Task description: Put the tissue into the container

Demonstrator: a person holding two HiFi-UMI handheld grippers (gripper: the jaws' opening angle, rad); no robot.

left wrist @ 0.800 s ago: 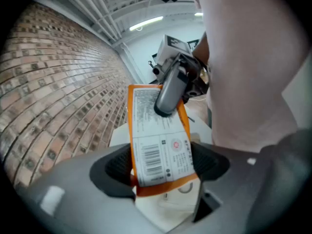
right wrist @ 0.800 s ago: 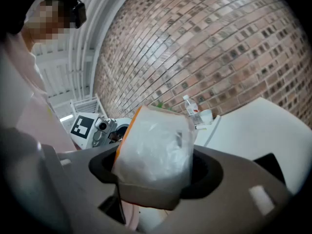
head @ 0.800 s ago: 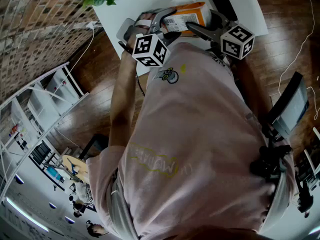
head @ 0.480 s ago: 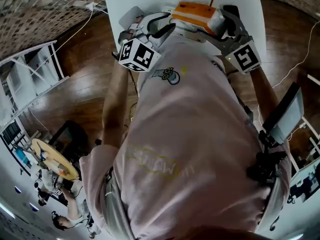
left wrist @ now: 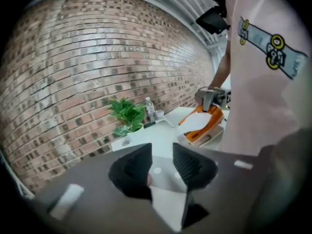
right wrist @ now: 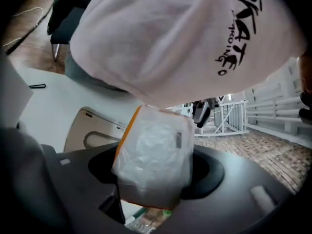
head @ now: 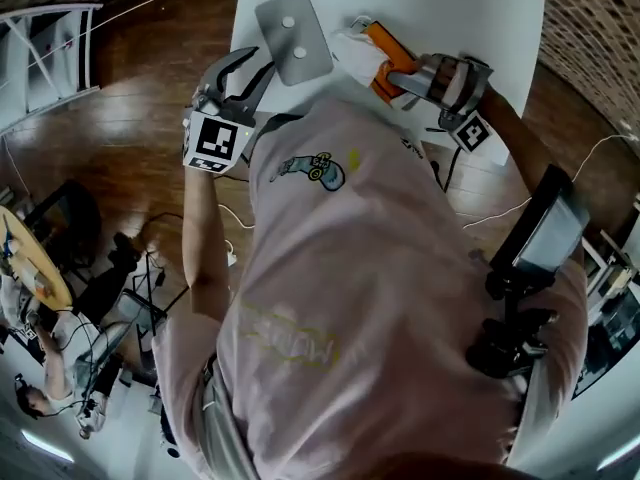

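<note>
Right gripper (head: pixel 400 78): is clamping the tissue pack (head: pixel 384 52) at the desk's (head: pixel 470 8) near edge.
Left gripper (head: pixel 258 64): is standing with its jaws apart, gripping nothing.
Remaining: placing the pack into the container.

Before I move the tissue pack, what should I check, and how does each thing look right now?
1. Right gripper shut on the tissue pack: ok.
2. Pack over the table: ok.
3. Lid off to one side of the pack: ok.
4. Left gripper gripping the lid: cannot tell; the lid shows between its part-open jaws.
5. Container open and under the pack: cannot tell; no view shows it clearly.
</note>
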